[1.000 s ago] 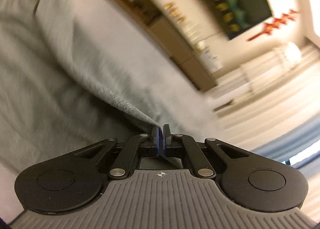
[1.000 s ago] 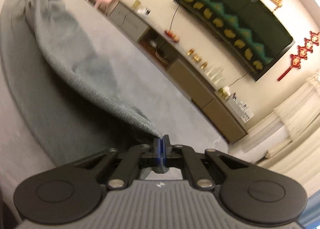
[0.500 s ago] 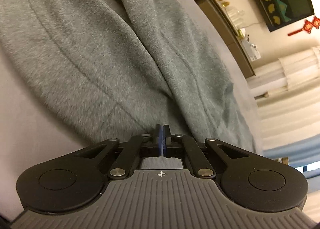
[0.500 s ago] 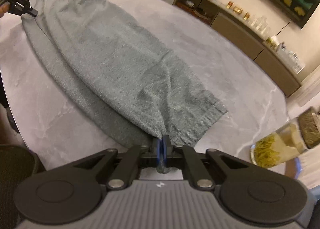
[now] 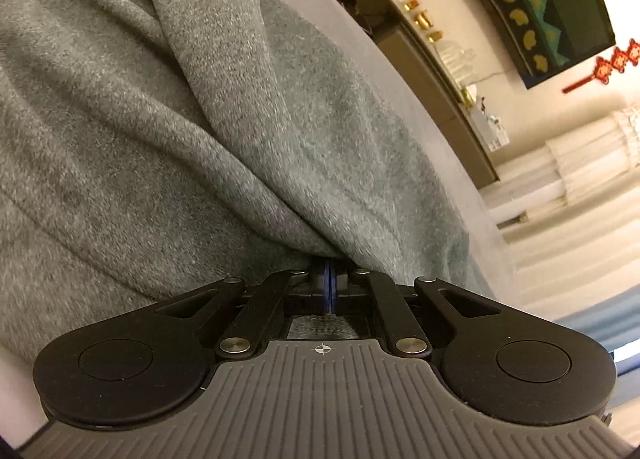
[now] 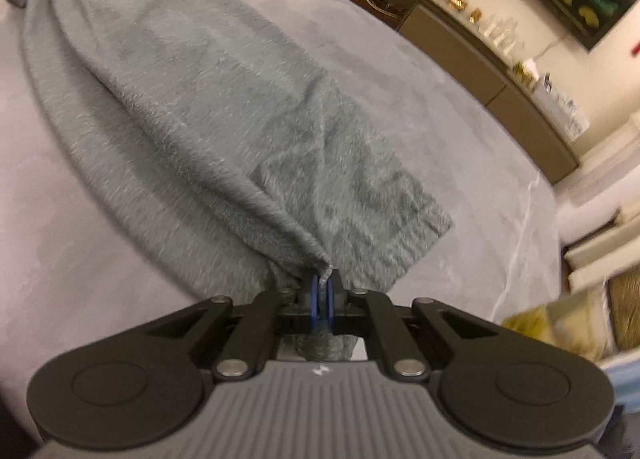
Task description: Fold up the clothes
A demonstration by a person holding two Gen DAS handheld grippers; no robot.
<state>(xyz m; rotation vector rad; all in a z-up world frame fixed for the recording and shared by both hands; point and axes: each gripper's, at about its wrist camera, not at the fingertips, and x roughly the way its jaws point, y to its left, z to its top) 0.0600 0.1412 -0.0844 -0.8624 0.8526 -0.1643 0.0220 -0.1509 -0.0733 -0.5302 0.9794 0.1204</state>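
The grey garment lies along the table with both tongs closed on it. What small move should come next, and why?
Probably open both tongs and let go. The grey garment already lies long and doubled on the table, one layer over the other. The right tongs pinch its near end low over the surface; the left tongs pinch a fold at the other end. Holding on longer may only pull wrinkles.

I have brought both my left gripper (image 5: 328,279) and my right gripper (image 6: 322,291) down, so the grey garment (image 6: 208,107) that hung stretched in the air between them now lies spread along the table (image 6: 400,71).
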